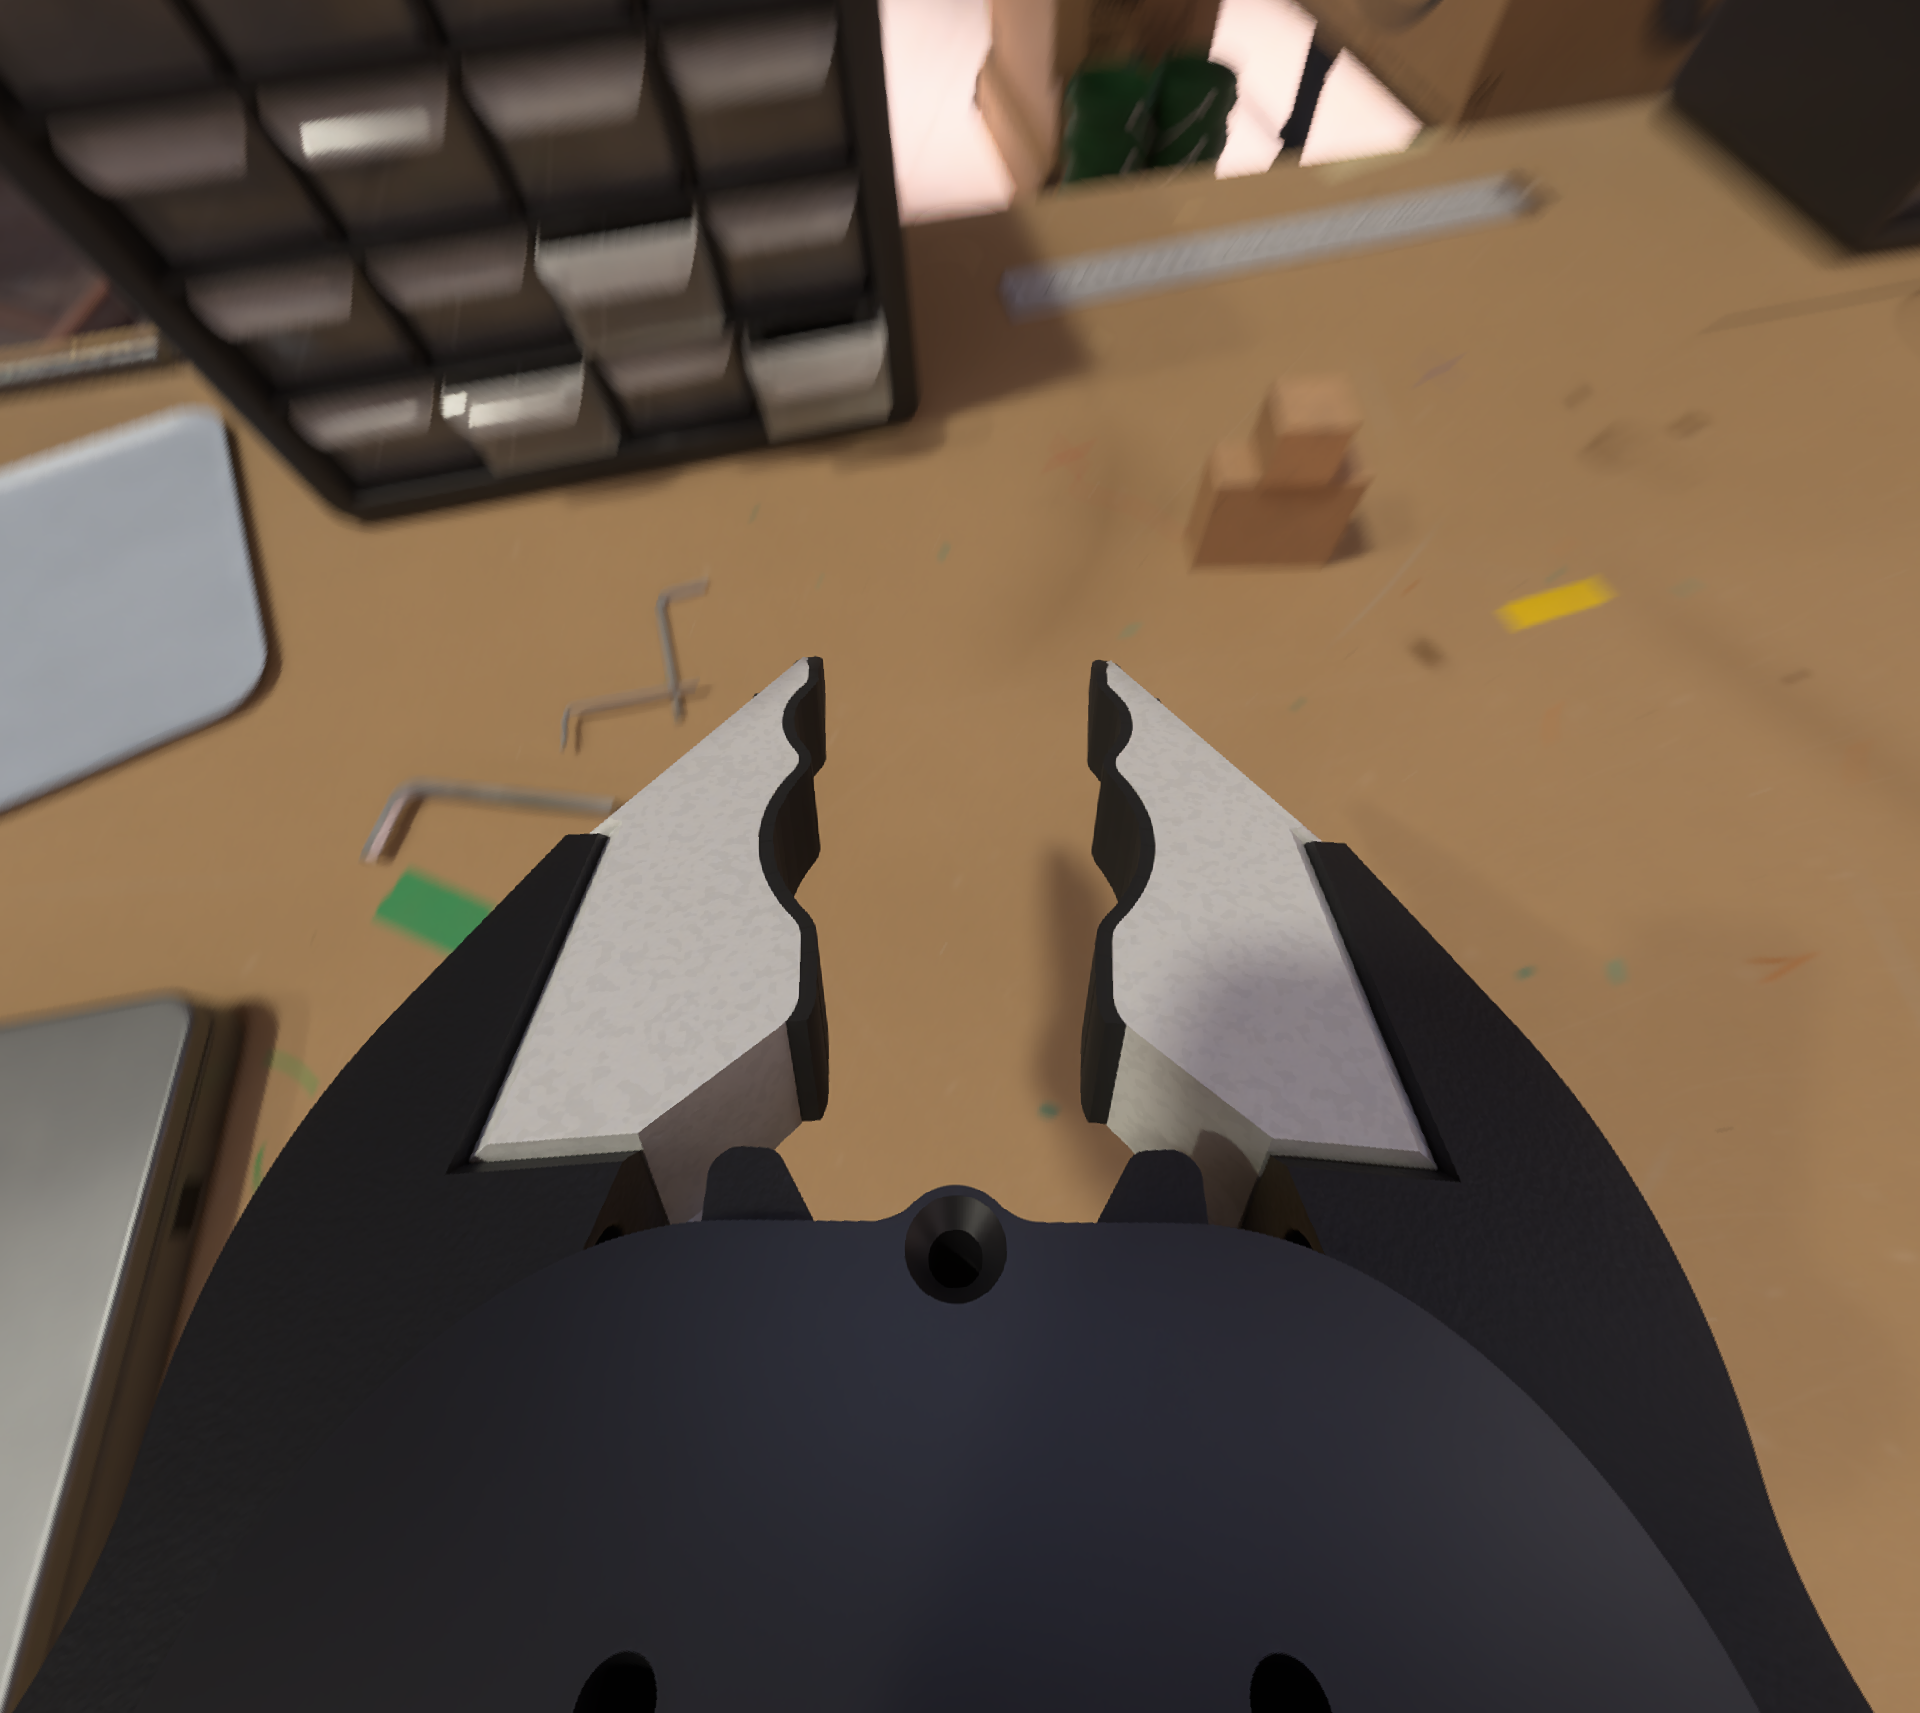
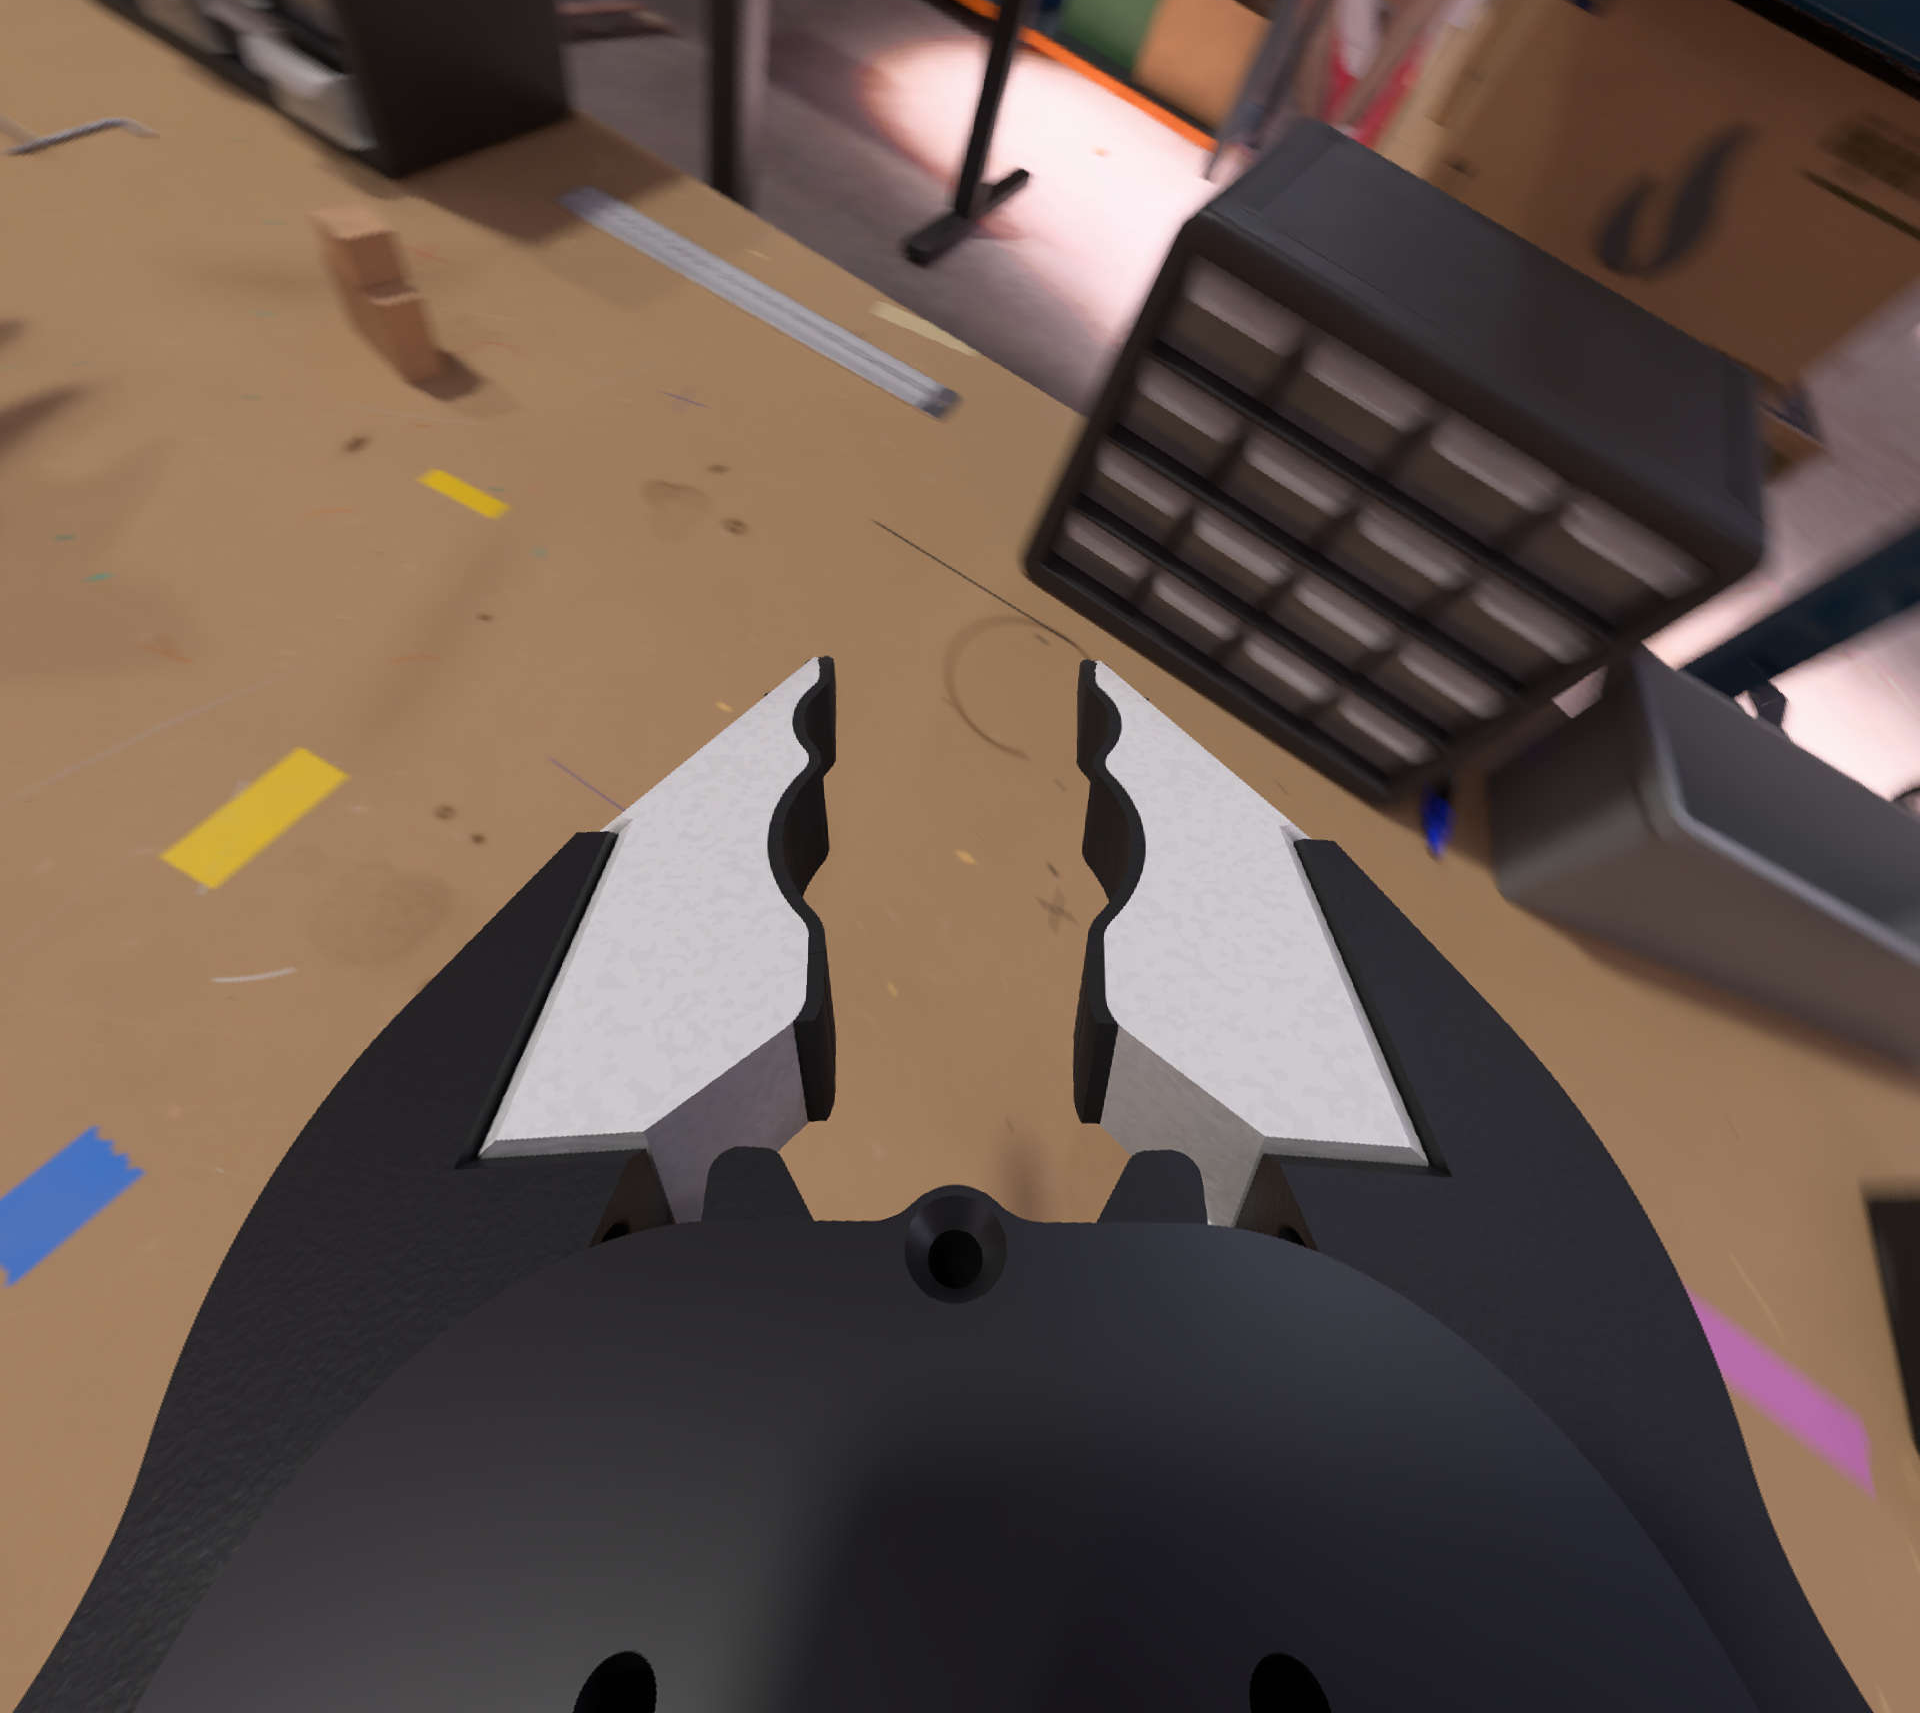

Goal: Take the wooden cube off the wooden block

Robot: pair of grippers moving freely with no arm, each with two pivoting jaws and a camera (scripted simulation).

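Observation:
A small wooden cube [image 1: 1311, 429] sits on top of a larger wooden block [image 1: 1273, 520] on the brown table, ahead and to the right of my left gripper [image 1: 956, 676]. My left gripper is open and empty, well short of the stack. In the right wrist view the cube [image 2: 362, 257] and block [image 2: 407, 344] appear far off at the upper left. My right gripper [image 2: 956, 676] is open and empty over bare table.
A dark drawer cabinet [image 1: 499, 136] stands at the back left; another one [image 2: 1382, 541] stands right of my right gripper. Allen keys [image 1: 468, 806], a metal ruler [image 1: 1268, 245], a grey box [image 2: 1714, 863], flat grey items [image 1: 114, 593] and tape strips [image 2: 255, 816] lie on the table.

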